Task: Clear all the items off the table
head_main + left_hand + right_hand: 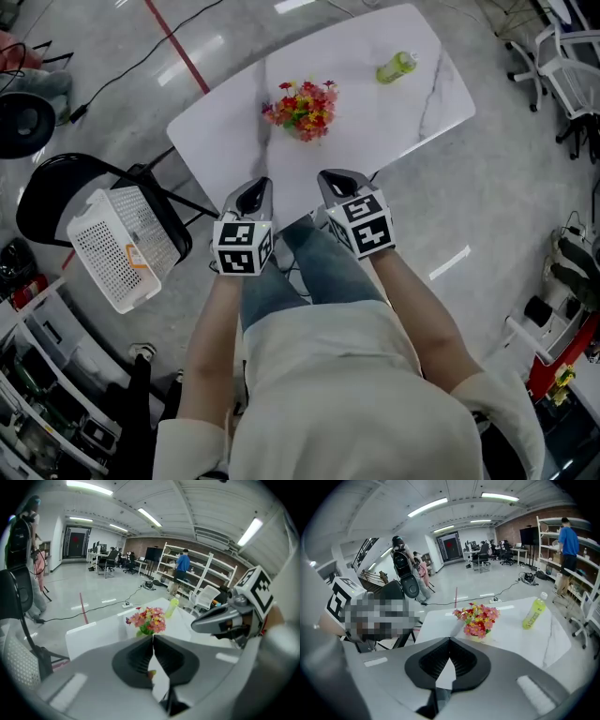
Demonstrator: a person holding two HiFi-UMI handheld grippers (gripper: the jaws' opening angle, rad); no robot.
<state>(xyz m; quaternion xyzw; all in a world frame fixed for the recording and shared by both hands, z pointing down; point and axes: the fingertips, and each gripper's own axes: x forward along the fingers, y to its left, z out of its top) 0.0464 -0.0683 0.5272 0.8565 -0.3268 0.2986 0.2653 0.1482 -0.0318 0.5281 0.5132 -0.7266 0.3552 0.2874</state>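
The big white surface [394, 122] has two things on it, so none of the job is done yet. A bunch of flowers [302, 110] sits near the middle. A green bottle [397, 67] stands well apart from it, close to the far edge.

The flowers look heavy on top. If something pushes them from the side, I think they could tip over. The bottle is tall and thin, and a bump could knock it down. Then it might roll off the far edge onto the floor.

The left gripper [255, 190] and the right gripper [335, 180] hang over the near edge. The fingers on both are pressed together with nothing in them. They must open wide before they grab. If they go in closed, they will only poke things.

The head view shows a white basket [112, 246] on a black chair [47, 192] at the person's left. That looks like a good place to put things. The right gripper view does not show the basket. But it shows the bottle standing straight up with its cap on top, while from the head view it looks tilted. In the left gripper view the flowers hide part of the bottle.
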